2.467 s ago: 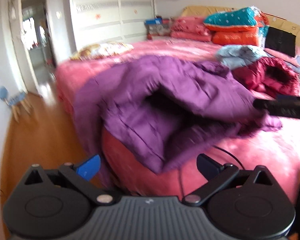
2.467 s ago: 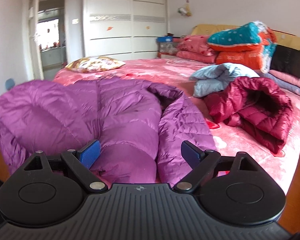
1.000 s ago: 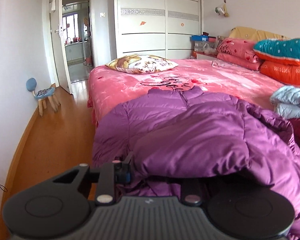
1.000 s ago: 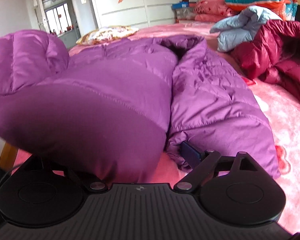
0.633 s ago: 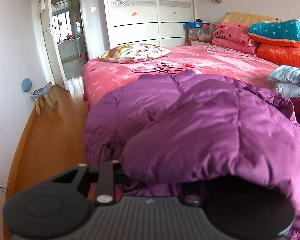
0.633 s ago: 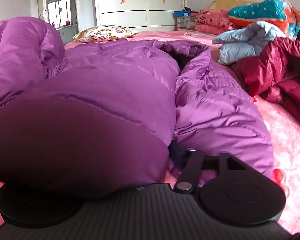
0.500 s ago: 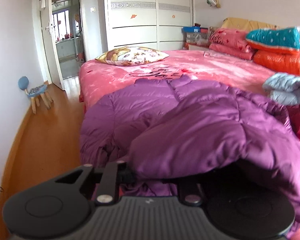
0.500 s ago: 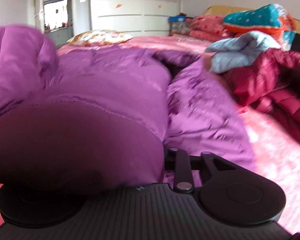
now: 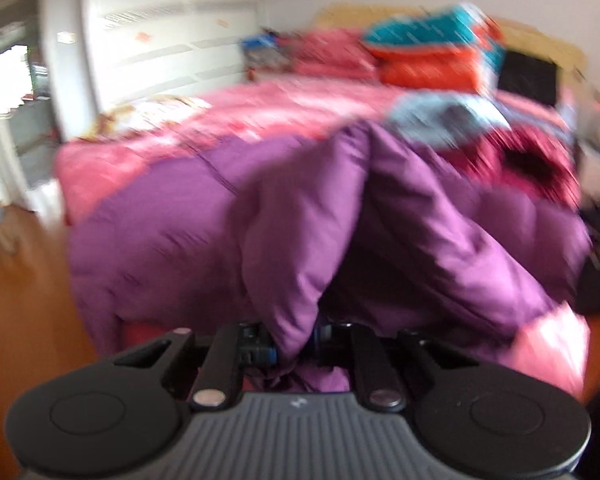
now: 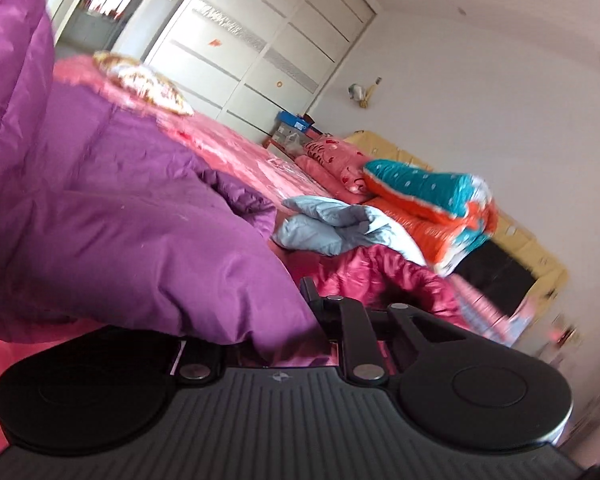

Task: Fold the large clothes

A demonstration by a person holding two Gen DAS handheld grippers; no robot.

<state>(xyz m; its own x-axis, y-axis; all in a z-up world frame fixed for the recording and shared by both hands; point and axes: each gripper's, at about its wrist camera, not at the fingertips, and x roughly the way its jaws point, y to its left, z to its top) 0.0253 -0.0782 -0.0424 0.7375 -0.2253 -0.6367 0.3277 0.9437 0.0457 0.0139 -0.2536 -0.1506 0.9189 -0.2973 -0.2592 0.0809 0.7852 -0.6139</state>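
Purple down jacket point(image 9: 204, 216) lies bunched on the pink bed point(image 9: 284, 116), a fold of it pinched tight between the blue-tipped left tongs point(image 9: 294, 346). Right tongs point(image 10: 296, 320) look closed on another part of the jacket point(image 10: 132, 220), though padding hides one finger, so that grip is only probable. Beyond lie a light blue garment point(image 10: 332, 228) and a dark red jacket point(image 10: 396, 276).

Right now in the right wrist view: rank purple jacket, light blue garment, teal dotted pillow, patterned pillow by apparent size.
1. purple jacket, by far, though nearness to the camera inflates it.
2. light blue garment and teal dotted pillow look about alike, so no ranking between them.
3. patterned pillow, smallest; farther off and partly hidden.
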